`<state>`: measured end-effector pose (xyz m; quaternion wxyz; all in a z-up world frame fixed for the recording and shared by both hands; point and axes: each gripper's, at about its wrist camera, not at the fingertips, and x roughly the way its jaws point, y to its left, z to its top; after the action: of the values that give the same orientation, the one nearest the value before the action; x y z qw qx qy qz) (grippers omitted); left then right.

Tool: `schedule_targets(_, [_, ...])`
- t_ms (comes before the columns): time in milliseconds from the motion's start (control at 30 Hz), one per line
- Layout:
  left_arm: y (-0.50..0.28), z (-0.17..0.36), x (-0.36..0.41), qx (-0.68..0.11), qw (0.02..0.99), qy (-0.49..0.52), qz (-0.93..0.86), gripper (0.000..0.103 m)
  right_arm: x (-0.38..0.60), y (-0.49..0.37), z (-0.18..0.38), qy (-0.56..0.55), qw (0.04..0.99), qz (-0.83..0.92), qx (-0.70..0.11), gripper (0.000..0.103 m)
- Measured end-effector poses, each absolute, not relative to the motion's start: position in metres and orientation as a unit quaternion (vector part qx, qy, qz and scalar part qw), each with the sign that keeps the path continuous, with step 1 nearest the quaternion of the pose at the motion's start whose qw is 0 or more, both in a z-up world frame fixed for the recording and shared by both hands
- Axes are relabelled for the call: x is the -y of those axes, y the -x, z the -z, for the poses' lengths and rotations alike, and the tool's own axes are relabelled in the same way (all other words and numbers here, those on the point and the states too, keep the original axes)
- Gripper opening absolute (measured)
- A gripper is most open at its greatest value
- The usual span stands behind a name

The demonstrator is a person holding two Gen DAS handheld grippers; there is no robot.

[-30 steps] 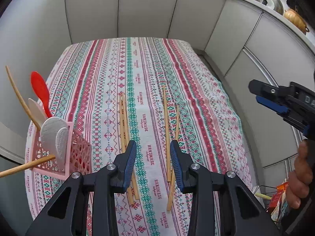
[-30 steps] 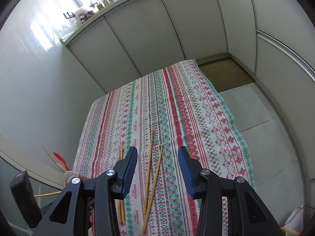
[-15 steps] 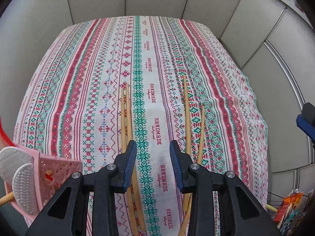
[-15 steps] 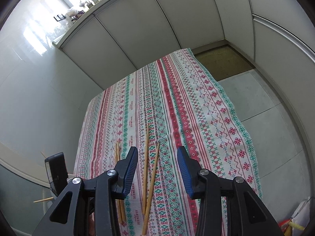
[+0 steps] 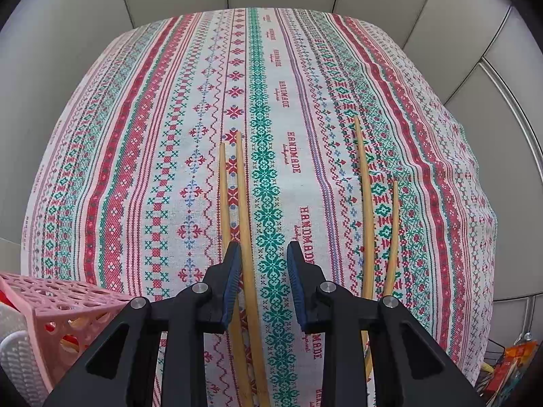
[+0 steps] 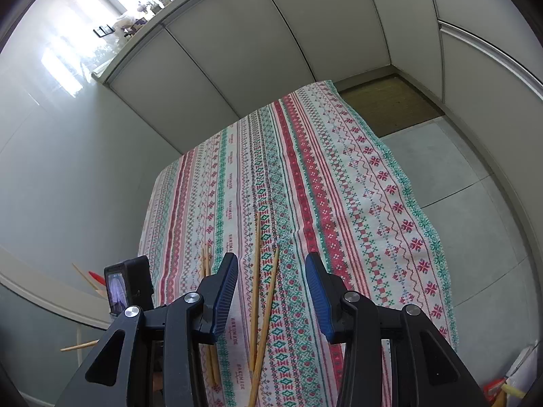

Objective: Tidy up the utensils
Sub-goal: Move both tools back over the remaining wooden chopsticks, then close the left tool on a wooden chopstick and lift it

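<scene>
1. I have the left hand-held gripper (image 5: 264,264) low over the left pair of chopsticks (image 5: 237,203), which lies on the striped surface (image 5: 135,169) just right of the pink basket (image 5: 51,302). Its jaws have just been closing but remain spread: one stick runs between them, the other passes under the left finger.
2. The step in hand, as I judge it, is picking up this pair.
3. Next I need both sticks inside the jaws, so I shift toward the basket, then pinch.
4. The right hand-held gripper (image 6: 271,274) hangs spread and empty above the right pair of chopsticks (image 6: 261,291), farther from the basket.
</scene>
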<state>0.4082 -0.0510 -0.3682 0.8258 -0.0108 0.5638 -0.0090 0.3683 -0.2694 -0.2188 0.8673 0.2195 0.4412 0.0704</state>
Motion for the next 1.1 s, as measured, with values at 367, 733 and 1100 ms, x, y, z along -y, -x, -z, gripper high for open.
schedule_targets(367, [-0.414,0.371,0.058,-0.565,0.825,-0.028,0.000,0.007,0.266,-0.370,0.221,-0.207,0.869,-0.068,-0.445,0.042])
schedule_targets(733, [-0.373,0.291,0.049,-0.481,0.874,0.037,0.065,0.007,0.245,-0.388,0.245,-0.170,0.860,-0.084,-0.474,0.042])
schedule_targets(1100, [-0.319,0.210,0.013,-0.390,0.908,0.091,0.120,0.007,0.192,-0.423,0.282,-0.111,0.839,-0.134,-0.516,0.035])
